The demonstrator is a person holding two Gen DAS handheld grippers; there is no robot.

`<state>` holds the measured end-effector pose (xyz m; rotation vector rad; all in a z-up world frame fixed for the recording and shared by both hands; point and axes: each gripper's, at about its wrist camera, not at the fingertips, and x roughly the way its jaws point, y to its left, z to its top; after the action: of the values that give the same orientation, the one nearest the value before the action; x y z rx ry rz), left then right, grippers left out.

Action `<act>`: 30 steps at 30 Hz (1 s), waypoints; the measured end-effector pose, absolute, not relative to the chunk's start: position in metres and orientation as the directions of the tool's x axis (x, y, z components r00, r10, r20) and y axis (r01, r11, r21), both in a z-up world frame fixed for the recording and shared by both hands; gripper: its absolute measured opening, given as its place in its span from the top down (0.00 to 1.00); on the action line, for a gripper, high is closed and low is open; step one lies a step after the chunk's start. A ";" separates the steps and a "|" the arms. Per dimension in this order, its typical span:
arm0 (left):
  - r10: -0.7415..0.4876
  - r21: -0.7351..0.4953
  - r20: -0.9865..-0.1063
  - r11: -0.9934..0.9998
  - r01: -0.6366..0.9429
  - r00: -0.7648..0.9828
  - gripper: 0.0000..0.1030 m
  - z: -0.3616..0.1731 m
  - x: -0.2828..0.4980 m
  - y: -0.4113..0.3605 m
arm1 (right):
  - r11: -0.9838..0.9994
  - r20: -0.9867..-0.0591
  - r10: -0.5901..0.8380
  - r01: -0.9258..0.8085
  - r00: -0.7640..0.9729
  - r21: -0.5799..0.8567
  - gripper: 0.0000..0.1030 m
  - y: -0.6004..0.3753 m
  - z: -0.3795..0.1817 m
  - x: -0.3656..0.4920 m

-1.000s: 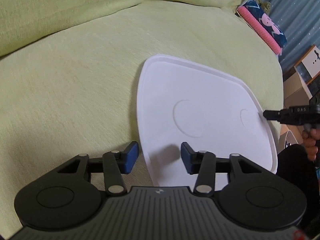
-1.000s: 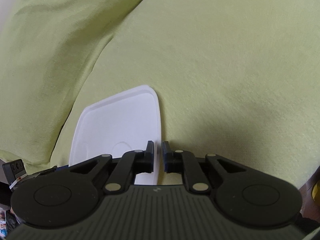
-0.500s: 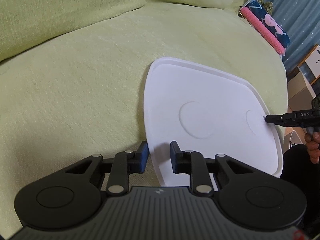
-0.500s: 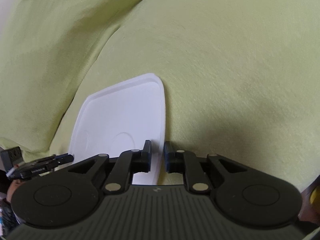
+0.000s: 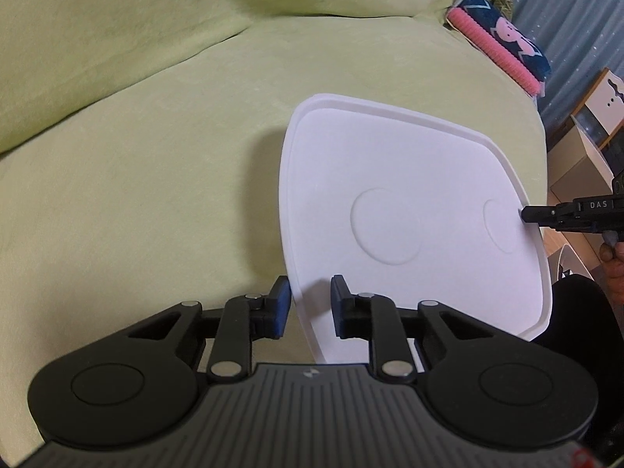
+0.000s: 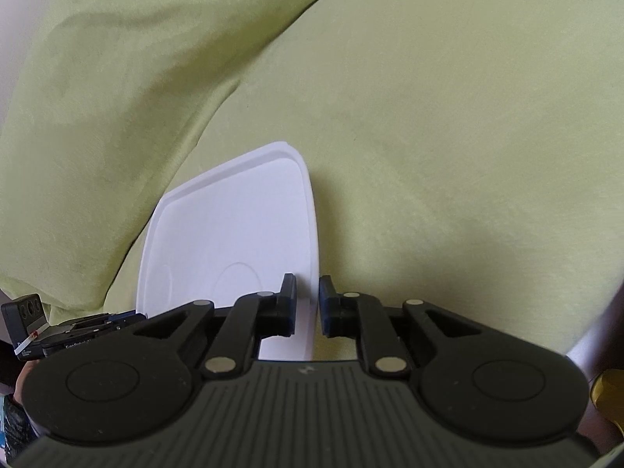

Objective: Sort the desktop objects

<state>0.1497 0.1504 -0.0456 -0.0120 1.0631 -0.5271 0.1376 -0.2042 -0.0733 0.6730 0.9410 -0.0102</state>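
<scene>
— Blue-padded fingers of the left gripper (image 5: pixel 311 304) are set narrowly either side of the white tray (image 5: pixel 394 179) edge.
— Right gripper (image 6: pixel 307 302) is likewise straddling the opposite edge; tray is seen over the green sofa (image 5: pixel 136 156).

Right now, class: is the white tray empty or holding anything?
Empty. The white tray shows only bare surface and two moulded circles; the left claw and right claw straddle opposite edges.

White tray (image 5: pixel 409 163); yellow-green sofa cover (image 5: pixel 136 136); black grippers, blue pads (image 5: pixel 281 306).
</scene>
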 end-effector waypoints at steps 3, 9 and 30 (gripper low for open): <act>-0.426 -0.257 -0.825 0.868 0.425 0.372 0.76 -0.041 0.150 0.139 | 0.796 -0.742 0.263 0.296 0.617 0.528 0.89 -0.212 -0.067 0.129; -0.439 -0.274 -0.833 0.856 0.438 0.337 0.80 -0.044 0.154 0.123 | 0.787 -0.748 0.244 0.325 0.617 0.525 0.89 -0.227 -0.064 0.120; -0.412 -0.278 -0.858 0.874 0.398 0.308 0.94 -0.070 0.159 0.129 | 0.736 -0.797 0.339 0.386 0.501 0.556 0.90 -0.229 -0.116 0.122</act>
<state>0.1593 0.1290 -0.0703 -0.0148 1.1385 -0.5356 0.1223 -0.2288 -0.1159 0.7827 1.0767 -0.0325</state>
